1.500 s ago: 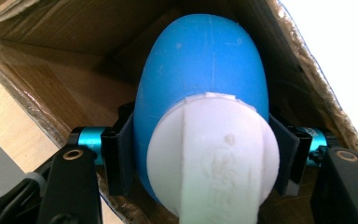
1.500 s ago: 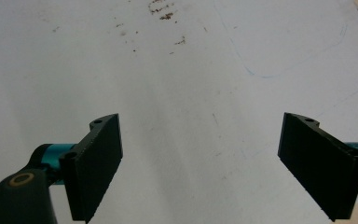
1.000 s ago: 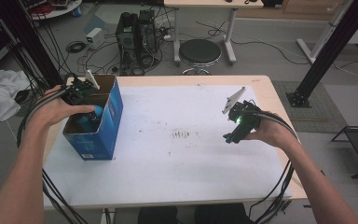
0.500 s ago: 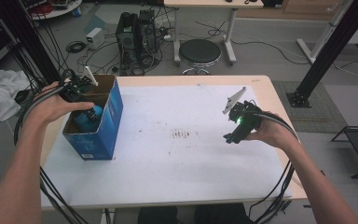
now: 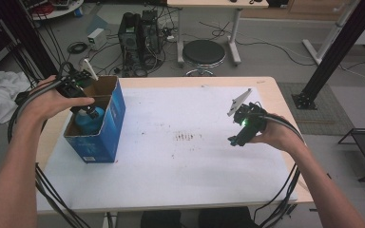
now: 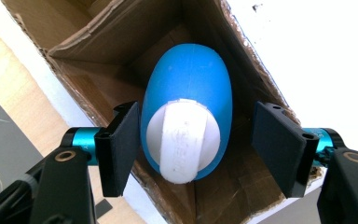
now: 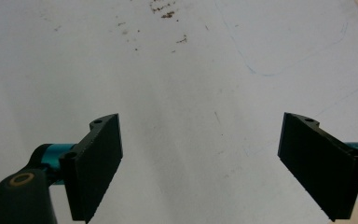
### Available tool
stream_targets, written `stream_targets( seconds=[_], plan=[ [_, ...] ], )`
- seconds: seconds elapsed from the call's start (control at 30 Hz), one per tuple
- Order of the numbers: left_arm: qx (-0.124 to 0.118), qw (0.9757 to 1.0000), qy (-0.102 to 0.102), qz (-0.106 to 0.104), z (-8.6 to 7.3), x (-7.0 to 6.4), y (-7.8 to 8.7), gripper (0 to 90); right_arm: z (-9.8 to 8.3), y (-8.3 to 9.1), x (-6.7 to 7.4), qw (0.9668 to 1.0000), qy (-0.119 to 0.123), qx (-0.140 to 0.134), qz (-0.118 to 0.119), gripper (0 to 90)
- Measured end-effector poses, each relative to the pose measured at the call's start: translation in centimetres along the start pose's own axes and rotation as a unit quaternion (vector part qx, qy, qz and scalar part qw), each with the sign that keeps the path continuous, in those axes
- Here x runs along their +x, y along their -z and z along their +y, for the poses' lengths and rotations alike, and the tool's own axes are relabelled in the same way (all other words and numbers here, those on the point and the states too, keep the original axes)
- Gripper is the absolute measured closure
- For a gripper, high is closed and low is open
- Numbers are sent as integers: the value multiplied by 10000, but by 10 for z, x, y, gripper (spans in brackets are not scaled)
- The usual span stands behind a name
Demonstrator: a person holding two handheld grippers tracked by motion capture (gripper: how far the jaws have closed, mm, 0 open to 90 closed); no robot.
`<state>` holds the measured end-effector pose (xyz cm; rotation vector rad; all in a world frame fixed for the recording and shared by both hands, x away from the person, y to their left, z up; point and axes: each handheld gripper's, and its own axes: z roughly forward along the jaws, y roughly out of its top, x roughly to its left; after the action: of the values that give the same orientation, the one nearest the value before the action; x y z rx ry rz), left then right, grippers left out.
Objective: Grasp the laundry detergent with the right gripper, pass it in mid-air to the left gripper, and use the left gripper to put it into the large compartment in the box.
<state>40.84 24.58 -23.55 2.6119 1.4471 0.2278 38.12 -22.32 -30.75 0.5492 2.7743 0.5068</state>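
Blue bottle (image 6: 186, 88) upright inside cardboard box (image 6: 98, 32)

The left gripper (image 5: 83, 102) points steeply downward at the end of an outstretched left forearm, jaws partly parted, while the right gripper (image 5: 237, 137) hangs tilted down with jaws spread wide.

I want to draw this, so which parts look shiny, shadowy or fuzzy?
Left gripper view: the blue bottle carries a soft sheen, the box is dark deep inside, and the picture looks sharp. Right gripper view: faint soft shadows lie on the white table, with no glare. High view: a little soft all over, with a green light glowing on the right tool.
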Motion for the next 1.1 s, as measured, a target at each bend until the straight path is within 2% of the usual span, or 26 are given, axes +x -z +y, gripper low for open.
stream_targets(
  seconds=[0.03,0.1,0.17,0.2,0.33,0.5,0.6,0.63,0.67,0.7,0.77,0.87,0.9,1.0,1.07,1.1],
  plan=[
    [14,10000,-71,34,0,1,1,333,0,0,0,10000,-13,3,-6,129],
    [-16,10000,-17,11,1,-1,3,334,-1,0,0,10000,-8,-14,-5,130],
    [1,10000,-72,35,3,-1,6,326,-1,1,0,10000,-15,-8,-11,130],
    [-14,10000,-55,48,3,-2,7,292,-1,1,0,10000,3,-14,-8,129],
    [-30,9999,-140,61,7,-6,13,292,-1,2,1,10000,-37,10,-18,130],
    [-159,9996,-223,118,13,-14,23,292,0,2,0,10000,-15,24,-18,129],
    [-196,9988,-415,160,20,-21,32,292,0,2,1,9999,-80,47,68,129],
    [-220,9987,-438,166,22,-24,35,292,0,3,1,9999,-94,61,-19,129],
    [-211,9984,-496,161,24,-27,38,292,0,2,1,9999,-92,42,77,129],
    [-288,9981,-508,174,26,-31,40,292,0,3,1,10000,-51,17,71,129],
    [-172,9964,-810,203,33,-36,48,292,1,3,1,10000,-54,14,68,129],
    [-206,9944,-1014,194,41,-48,55,292,1,3,1,10000,-51,21,66,129],
    [-224,9934,-1109,214,45,-51,57,292,1,3,1,10000,-38,14,46,129],
    [-277,9924,-1192,146,53,-65,58,292,0,3,1,10000,-40,20,44,129],
    [-227,9899,-1397,131,60,-72,57,292,1,2,2,10000,-60,-7,40,130],
    [-261,9901,-1379,86,63,-77,55,292,1,2,2,10000,-65,-6,46,130]
  ],
)
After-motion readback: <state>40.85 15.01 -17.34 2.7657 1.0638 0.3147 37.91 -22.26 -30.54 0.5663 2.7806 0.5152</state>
